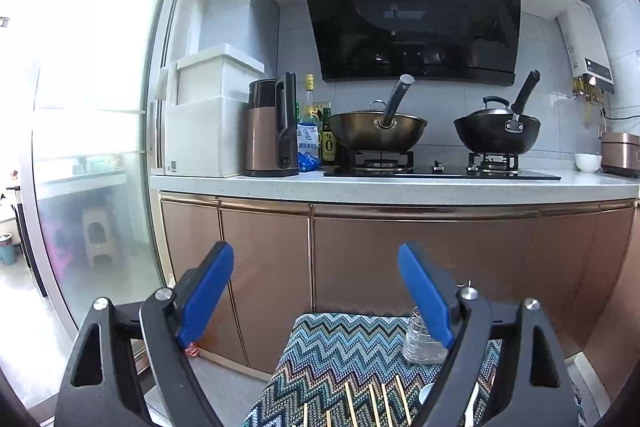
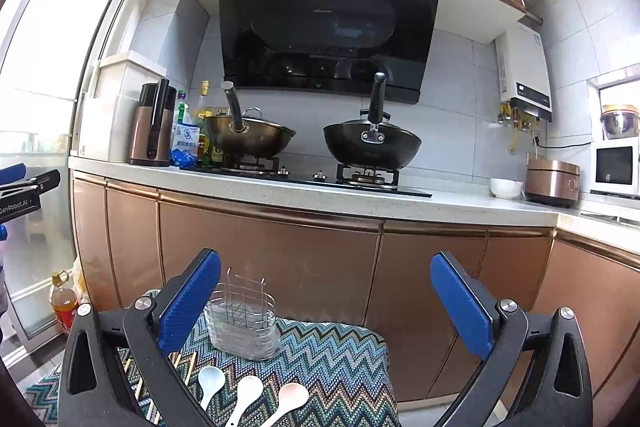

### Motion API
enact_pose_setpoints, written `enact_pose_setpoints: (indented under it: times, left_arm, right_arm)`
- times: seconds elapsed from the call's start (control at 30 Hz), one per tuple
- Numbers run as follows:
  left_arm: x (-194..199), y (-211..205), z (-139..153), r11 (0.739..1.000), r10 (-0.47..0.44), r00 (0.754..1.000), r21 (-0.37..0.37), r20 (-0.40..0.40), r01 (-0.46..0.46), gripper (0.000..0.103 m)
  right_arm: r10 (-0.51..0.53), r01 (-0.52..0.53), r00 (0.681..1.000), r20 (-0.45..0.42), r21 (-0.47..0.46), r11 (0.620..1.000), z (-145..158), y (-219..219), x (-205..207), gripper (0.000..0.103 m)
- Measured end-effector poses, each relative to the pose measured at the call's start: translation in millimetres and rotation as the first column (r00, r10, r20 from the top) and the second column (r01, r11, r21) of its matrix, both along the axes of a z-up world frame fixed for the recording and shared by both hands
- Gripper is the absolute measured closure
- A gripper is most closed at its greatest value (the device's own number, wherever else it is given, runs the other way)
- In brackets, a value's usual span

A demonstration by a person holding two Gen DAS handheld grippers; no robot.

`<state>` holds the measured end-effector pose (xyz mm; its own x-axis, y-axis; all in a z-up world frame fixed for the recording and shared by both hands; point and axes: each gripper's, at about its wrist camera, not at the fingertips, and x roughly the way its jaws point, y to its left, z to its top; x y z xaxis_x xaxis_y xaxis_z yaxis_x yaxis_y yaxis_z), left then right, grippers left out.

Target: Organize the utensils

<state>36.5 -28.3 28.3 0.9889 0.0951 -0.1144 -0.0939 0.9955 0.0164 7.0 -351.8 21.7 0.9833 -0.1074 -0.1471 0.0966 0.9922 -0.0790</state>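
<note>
A wire utensil holder in a clear base stands at the far side of a zigzag-patterned cloth. Three white spoons lie side by side in front of it. Several wooden chopsticks lie on the cloth; some show in the right wrist view. The holder also shows in the left wrist view, partly behind the right finger. My left gripper is open and empty above the cloth. My right gripper is open and empty above the spoons.
Copper cabinet doors stand just beyond the cloth. The counter above carries two woks, a kettle, bottles and a rice cooker. An oil bottle stands on the floor at left by a glass door.
</note>
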Motion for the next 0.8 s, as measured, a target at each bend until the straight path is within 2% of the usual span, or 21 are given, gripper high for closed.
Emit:
enact_pose_setpoints:
  times: [0.1,0.33,0.43,0.57,0.8]
  left_arm:
    - [0.5,-7.9,-1.0,1.000,0.019,1.000,0.018,0.001,-0.019,0.019]
    - [5.1,-23.8,-5.3,0.999,0.052,0.999,0.004,0.014,-0.052,0.019]
    - [7.6,-33.9,-9.0,0.997,0.066,0.998,0.039,0.016,-0.067,0.019]
    - [19.7,-40.4,-15.9,0.996,0.051,0.995,0.080,-0.086,-0.044,0.019]
    - [43.3,-30.9,-33.5,1.000,0.001,0.978,0.023,-0.209,0.003,0.019]
  right_arm:
    - [0.022,-0.022,1.000,0.003,0.028,0.999,-2.6,-9.9,3.4,0.000]
    - [0.046,-0.045,0.999,-0.012,0.040,0.998,-16.5,-29.1,11.3,0.000]
    - [0.053,-0.052,0.998,-0.034,0.043,0.998,-28.0,-36.4,15.9,0.000]
    - [0.066,-0.058,0.993,-0.097,0.090,0.994,-45.0,-52.4,27.9,0.000]
    - [0.092,-0.068,0.980,-0.175,0.137,0.988,-67.0,-64.5,39.9,0.000]
